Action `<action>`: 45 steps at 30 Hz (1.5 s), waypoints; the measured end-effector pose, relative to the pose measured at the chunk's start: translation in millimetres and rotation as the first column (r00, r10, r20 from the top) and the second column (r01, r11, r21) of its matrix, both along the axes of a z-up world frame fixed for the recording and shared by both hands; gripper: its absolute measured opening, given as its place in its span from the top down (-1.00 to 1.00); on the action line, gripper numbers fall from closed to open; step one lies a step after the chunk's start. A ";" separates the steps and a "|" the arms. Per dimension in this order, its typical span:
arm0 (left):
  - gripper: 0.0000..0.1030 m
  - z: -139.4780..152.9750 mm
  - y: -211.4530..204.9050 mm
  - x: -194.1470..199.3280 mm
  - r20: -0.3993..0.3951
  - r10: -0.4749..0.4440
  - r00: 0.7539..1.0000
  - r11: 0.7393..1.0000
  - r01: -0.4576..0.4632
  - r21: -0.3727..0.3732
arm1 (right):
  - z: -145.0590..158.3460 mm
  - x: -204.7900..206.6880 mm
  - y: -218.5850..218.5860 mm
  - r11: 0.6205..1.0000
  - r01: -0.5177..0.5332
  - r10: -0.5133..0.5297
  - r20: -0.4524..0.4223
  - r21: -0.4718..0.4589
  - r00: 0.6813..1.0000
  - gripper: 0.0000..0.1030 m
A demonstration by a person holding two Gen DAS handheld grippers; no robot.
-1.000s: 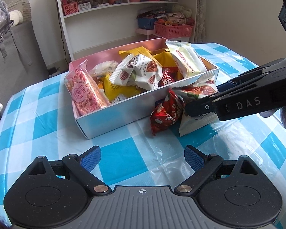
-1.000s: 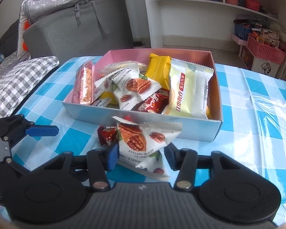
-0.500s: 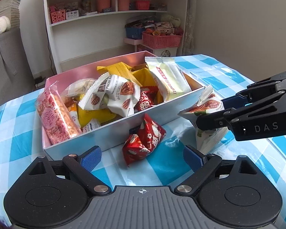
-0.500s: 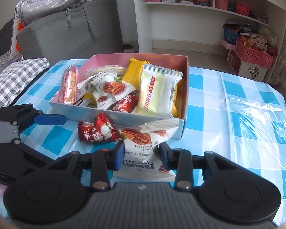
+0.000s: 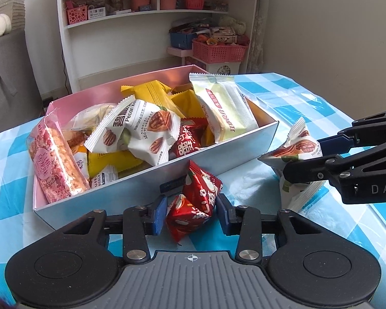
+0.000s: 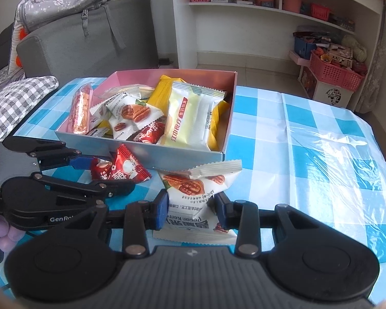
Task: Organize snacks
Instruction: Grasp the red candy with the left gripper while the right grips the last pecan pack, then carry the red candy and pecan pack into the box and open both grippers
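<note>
Now the left hand-held gripper point(image 5: 190, 212), jaws just closing, pinches the red packet point(image 5: 193, 200) beside the box point(image 5: 218, 159); the right hand-held gripper point(image 6: 191, 212) clamps the pecan packet point(image 6: 198, 193). Lift both clear of the box wall before dropping them inside.

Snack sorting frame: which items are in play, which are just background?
In play: red snack packet in left gripper; pecan packet in right gripper; snack box.
Background: white shelf unit, pink basket, grey sofa, checked cushion.

Snack box point(image 5: 218, 152) on table point(image 5: 308, 108), shelf point(image 5: 110, 33) behind
</note>
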State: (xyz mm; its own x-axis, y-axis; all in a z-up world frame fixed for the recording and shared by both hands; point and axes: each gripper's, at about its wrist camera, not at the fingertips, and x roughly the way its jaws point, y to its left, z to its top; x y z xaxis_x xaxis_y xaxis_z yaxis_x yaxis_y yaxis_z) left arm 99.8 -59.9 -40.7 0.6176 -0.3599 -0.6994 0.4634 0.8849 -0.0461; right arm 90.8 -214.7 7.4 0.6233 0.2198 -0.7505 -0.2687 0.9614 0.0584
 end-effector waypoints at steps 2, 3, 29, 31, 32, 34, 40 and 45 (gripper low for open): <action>0.30 1.5 1.1 -1.6 0.005 0.001 1.000 1.000 -0.001 0.000 | 0.0 0.7 -2.0 1.000 0.004 -0.004 0.001 0.000 1.000 0.33; 0.30 2.3 1.3 -2.2 0.007 0.001 1.000 1.000 -0.001 -0.001 | 0.1 1.0 -2.3 1.000 0.006 -0.006 0.001 0.000 1.000 0.33; 0.36 63.6 35.0 -13.1 0.073 0.070 0.995 0.995 -0.065 -0.076 | 40.7 7.0 4.3 0.996 0.013 -0.021 0.094 0.090 0.995 0.36; 0.36 71.7 41.3 -2.4 0.086 0.098 0.992 0.993 -0.091 -0.077 | 45.9 13.4 9.1 0.996 0.011 -0.021 0.112 0.092 0.994 0.36; 0.36 75.8 44.7 4.3 0.094 0.111 0.989 0.992 -0.104 -0.075 | 48.0 17.1 11.4 0.996 0.009 -0.019 0.117 0.092 0.993 0.36; 0.36 82.6 51.1 20.6 0.108 0.134 0.985 0.989 -0.127 -0.072 | 52.0 27.7 16.6 0.996 0.003 -0.014 0.131 0.084 0.991 0.36; 0.35 81.1 59.3 78.3 0.103 0.186 0.977 0.983 -0.185 -0.019 | 60.4 75.0 28.0 0.992 0.021 -0.036 0.128 0.122 0.991 0.36; 0.35 65.4 62.8 113.9 0.055 0.213 0.975 0.976 -0.215 0.024 | 50.8 113.1 39.4 0.993 0.042 -0.050 0.068 0.114 0.996 0.36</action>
State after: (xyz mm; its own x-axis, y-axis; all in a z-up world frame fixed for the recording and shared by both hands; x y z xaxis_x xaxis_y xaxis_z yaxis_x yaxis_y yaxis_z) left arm 213.7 2.9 24.6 0.7138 -0.1947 -0.6728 0.2641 0.9645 0.0011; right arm 203.9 -175.3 58.2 0.6852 0.2707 -0.6762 -0.2321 0.9611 0.1495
